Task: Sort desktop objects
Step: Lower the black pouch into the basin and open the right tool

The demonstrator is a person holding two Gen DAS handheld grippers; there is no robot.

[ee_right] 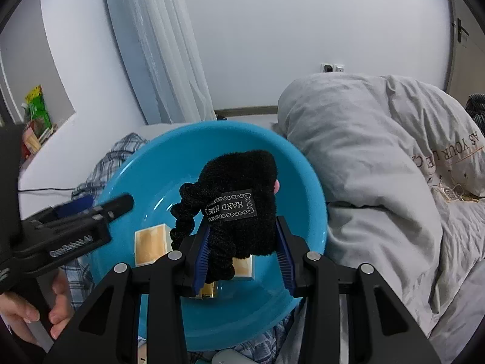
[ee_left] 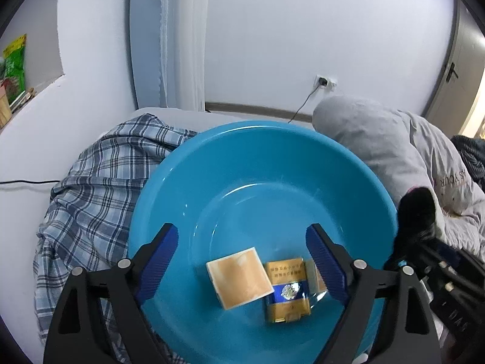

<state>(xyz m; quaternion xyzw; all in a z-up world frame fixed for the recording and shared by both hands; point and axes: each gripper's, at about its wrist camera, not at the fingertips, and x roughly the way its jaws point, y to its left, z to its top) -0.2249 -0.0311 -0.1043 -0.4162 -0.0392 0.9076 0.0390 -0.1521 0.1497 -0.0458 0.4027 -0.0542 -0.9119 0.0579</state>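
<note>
One blue basin [ee_left: 212,163], three small boxes in it, one black fuzzy pouch up in the air.

Counted in the basin: two tan boxes [ee_left: 238,277] [ee_right: 244,267], one gold-and-blue box [ee_left: 288,294], lying close together on the bottom. Left gripper [ee_left: 242,261] spread wide above them, nothing between the pads, touching nothing. Right gripper [ee_right: 242,261] clenched on the black fuzzy pouch [ee_right: 242,197], "HAND MADE" label showing, held over the basin. Plaid cloth [ee_left: 91,200] beside the basin on one side, grey duvet [ee_right: 379,166] on the other.
</note>
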